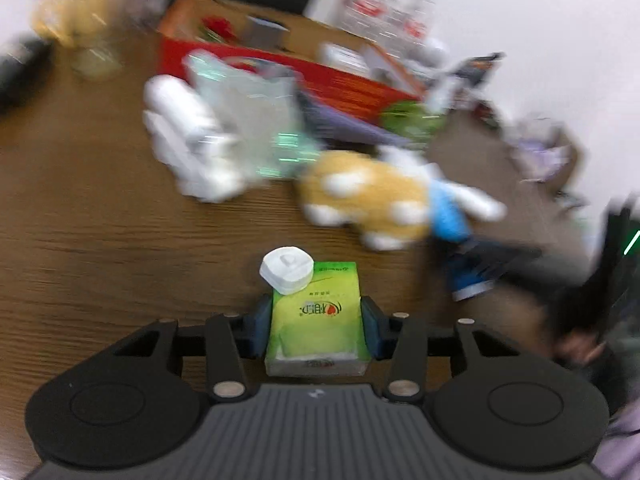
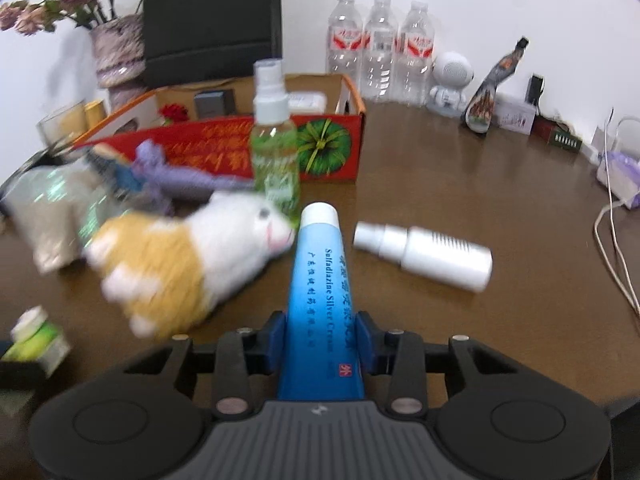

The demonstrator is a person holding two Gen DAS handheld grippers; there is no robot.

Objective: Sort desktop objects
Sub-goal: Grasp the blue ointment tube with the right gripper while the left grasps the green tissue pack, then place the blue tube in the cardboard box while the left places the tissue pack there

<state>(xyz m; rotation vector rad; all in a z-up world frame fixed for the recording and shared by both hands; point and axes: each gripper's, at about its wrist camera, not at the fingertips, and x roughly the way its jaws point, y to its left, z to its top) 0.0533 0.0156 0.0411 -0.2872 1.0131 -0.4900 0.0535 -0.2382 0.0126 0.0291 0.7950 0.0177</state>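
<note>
My left gripper (image 1: 316, 326) is shut on a green tissue pack (image 1: 318, 320) with a white cap-like object (image 1: 287, 269) on its far end, held over the wooden table. That pack shows at the left edge of the right wrist view (image 2: 34, 340). My right gripper (image 2: 323, 338) is shut on a blue cream tube (image 2: 320, 292) with a white cap, pointing forward. A tan and white plush toy (image 2: 172, 268) lies just left of the tube; it shows blurred in the left wrist view (image 1: 368, 196). A red open box (image 2: 312, 144) stands behind.
A green spray bottle (image 2: 274, 148) stands before the box. A white spray bottle (image 2: 428, 254) lies right of the tube. A clear bag (image 2: 52, 208), a purple knitted item (image 2: 176, 176), water bottles (image 2: 380, 48), a vase (image 2: 118, 48) and cables (image 2: 612, 240) surround.
</note>
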